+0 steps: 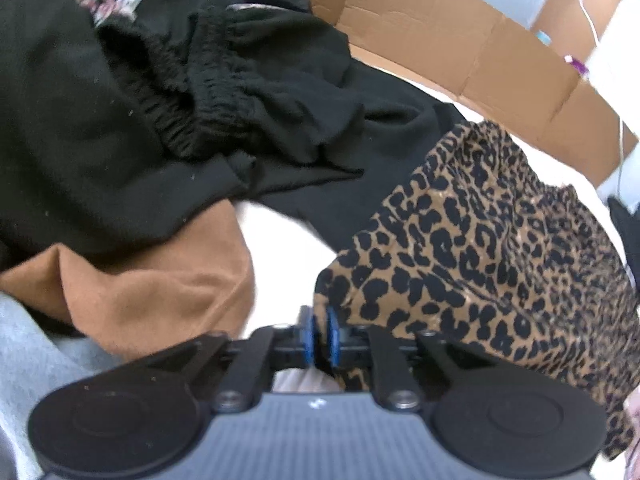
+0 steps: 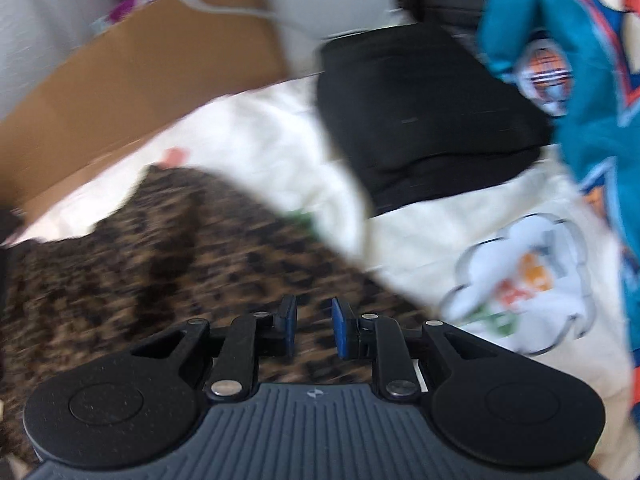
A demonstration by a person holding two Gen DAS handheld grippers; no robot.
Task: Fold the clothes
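A leopard-print garment [image 1: 480, 256] lies on the white bed sheet [image 1: 280, 248]. My left gripper [image 1: 320, 336] is shut on its near edge, with the blue pads close together and cloth pinched between them. In the right wrist view the same leopard-print garment [image 2: 160, 256] spreads out blurred below my right gripper [image 2: 314, 332], whose blue pads stand apart with nothing between them.
A heap of black clothes [image 1: 180, 100] and a tan garment [image 1: 160, 288] lie to the left. A cardboard box [image 1: 460, 48] stands behind. A folded black garment [image 2: 420, 120], a teal jersey [image 2: 580, 80] and a printed white cloth [image 2: 520, 280] lie to the right.
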